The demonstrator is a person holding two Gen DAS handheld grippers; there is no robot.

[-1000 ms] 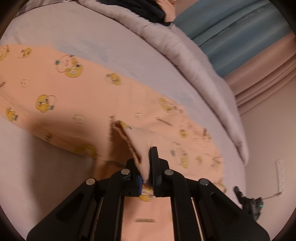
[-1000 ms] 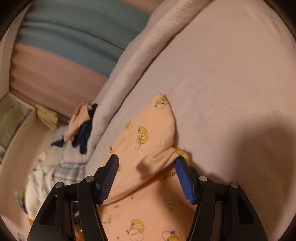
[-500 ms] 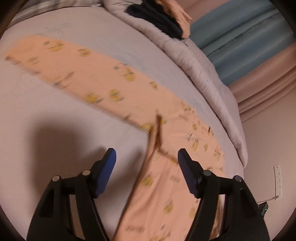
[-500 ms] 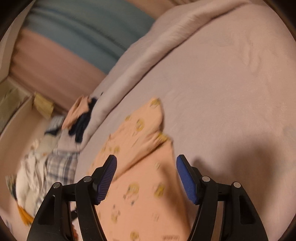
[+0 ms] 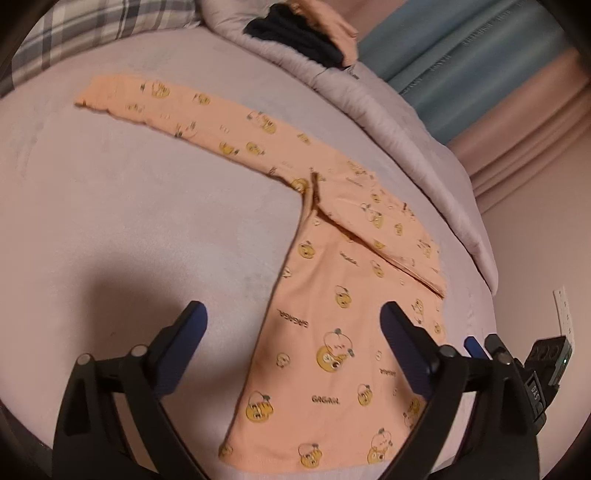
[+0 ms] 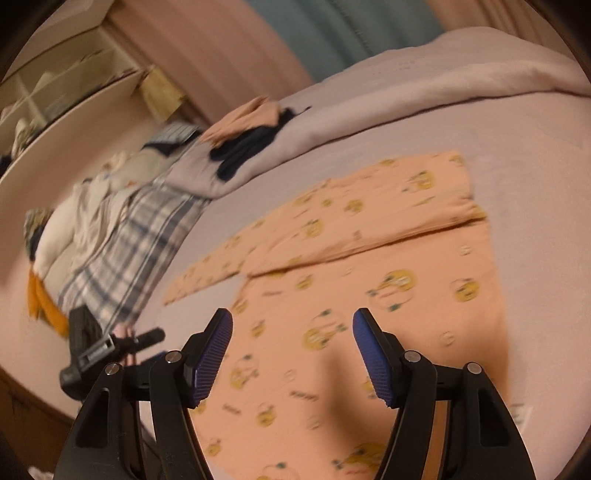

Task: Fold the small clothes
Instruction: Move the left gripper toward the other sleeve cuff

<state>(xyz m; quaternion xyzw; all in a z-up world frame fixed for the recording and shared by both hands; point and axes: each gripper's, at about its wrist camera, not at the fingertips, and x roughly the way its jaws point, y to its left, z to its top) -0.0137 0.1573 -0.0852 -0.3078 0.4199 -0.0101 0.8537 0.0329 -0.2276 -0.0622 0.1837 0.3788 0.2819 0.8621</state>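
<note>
Plaid pillow [image 6: 122, 236], rolled duvet [image 5: 388, 110] and curtains [image 5: 480, 62] behind.

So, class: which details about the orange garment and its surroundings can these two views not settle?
- Orange garment: near hem cut off by the left wrist frame edge.
- Same garment, right wrist view: prints blurred, near part behind the right gripper fingers.
- Dark clothes pile: too bunched to identify.

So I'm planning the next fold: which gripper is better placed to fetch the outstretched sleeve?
Probably left. The left gripper faces the sleeve; the right gripper, also open, hangs over the shirt body.
</note>
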